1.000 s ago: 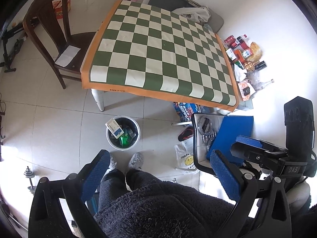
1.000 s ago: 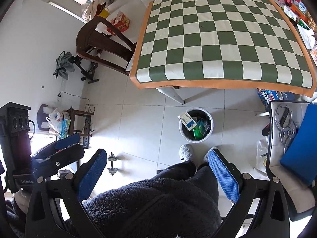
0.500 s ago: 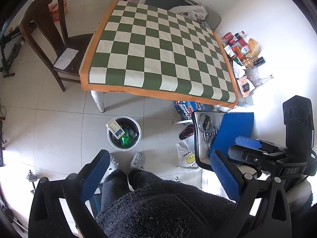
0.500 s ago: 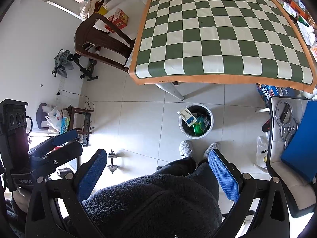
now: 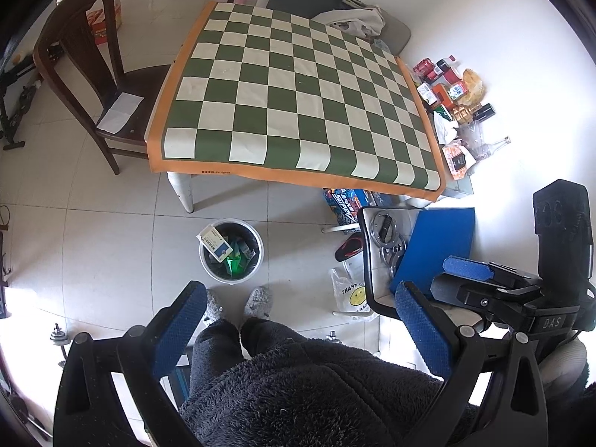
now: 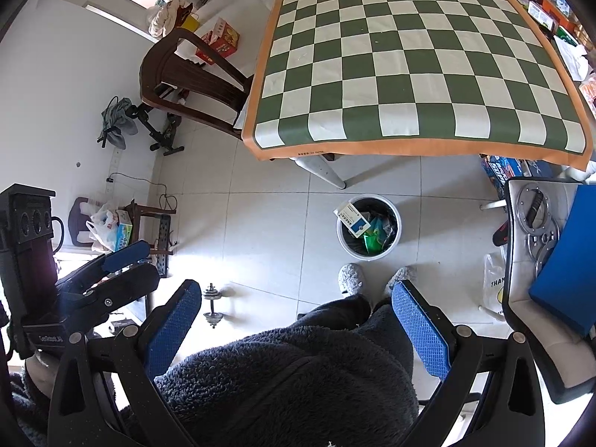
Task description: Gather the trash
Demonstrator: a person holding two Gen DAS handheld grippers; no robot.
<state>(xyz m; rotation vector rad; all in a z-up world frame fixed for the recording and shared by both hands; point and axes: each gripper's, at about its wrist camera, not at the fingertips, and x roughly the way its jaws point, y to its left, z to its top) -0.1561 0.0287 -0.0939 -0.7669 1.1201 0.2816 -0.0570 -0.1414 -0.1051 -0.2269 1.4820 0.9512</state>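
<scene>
A white trash bin (image 5: pixel 208 266) stands on the floor in front of the table, holding a blue-and-white box (image 5: pixel 215 243), a green wrapper (image 5: pixel 234 263) and other trash. It also shows in the right wrist view (image 6: pixel 395 236). My left gripper (image 5: pixel 300 320) is open and empty, held high above my lap. My right gripper (image 6: pixel 296 316) is open and empty too. Each gripper shows from the side in the other's view, the right one (image 5: pixel 484 279) and the left one (image 6: pixel 108 272).
A table with a green-and-white checked cloth (image 5: pixel 298 100) stands ahead, a dark wooden chair (image 5: pixel 85 74) at its left. Packages and bottles (image 5: pixel 450 93) lie by the right wall. A chair with a blue folder (image 5: pixel 436 246) and metal rings is at the right. A dumbbell (image 6: pixel 212 305) lies on the floor.
Both grippers have risen and drawn back a little, so the table and bin look slightly farther. Both stay open and empty.
</scene>
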